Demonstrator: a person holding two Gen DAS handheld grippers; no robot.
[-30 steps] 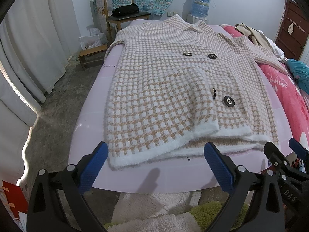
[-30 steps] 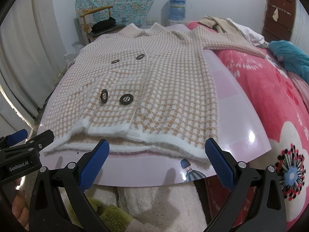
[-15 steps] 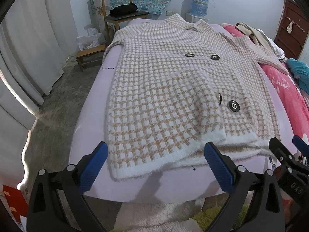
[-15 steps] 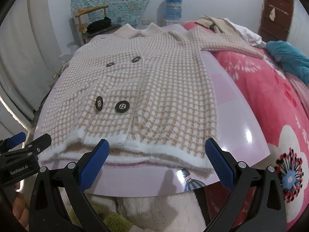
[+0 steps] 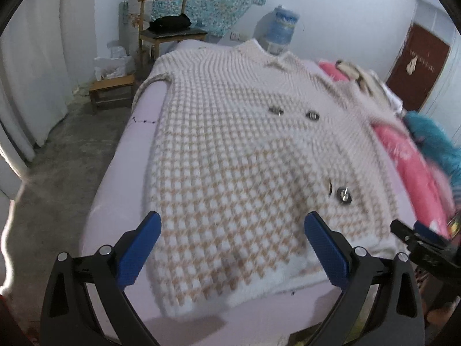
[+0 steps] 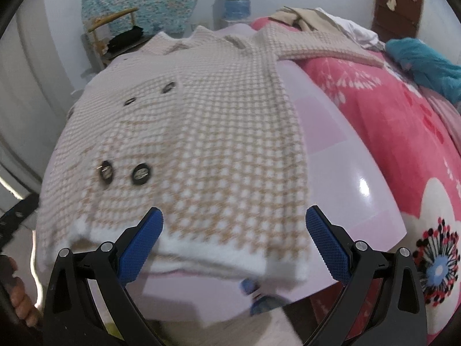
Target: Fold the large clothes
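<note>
The checked coat (image 5: 230, 178) lies spread face up on the pale pink board (image 5: 121, 173) that covers the near part of the bed, its collar away at 12 o'clock and its white hem nearest the cameras at 6 o'clock. No fold shows yet: the body is flat and full length, the dark buttons (image 6: 140, 174) are uncovered, and one sleeve (image 6: 322, 49) stretches out toward 2 o'clock across the pink blanket (image 6: 403, 132) in the right view. The other sleeve seems to hang off the bed edge around 10 o'clock in the left view, though that part is soft. The left gripper (image 5: 232, 245) hovers over the hem with its jaws spread wide and nothing between them – the right gripper (image 6: 234, 236) is likewise spread and empty above the hem's other half. By the look of it the task is at its very start: sleeves, sides and the lengthwise folds are all left to do.
</note>
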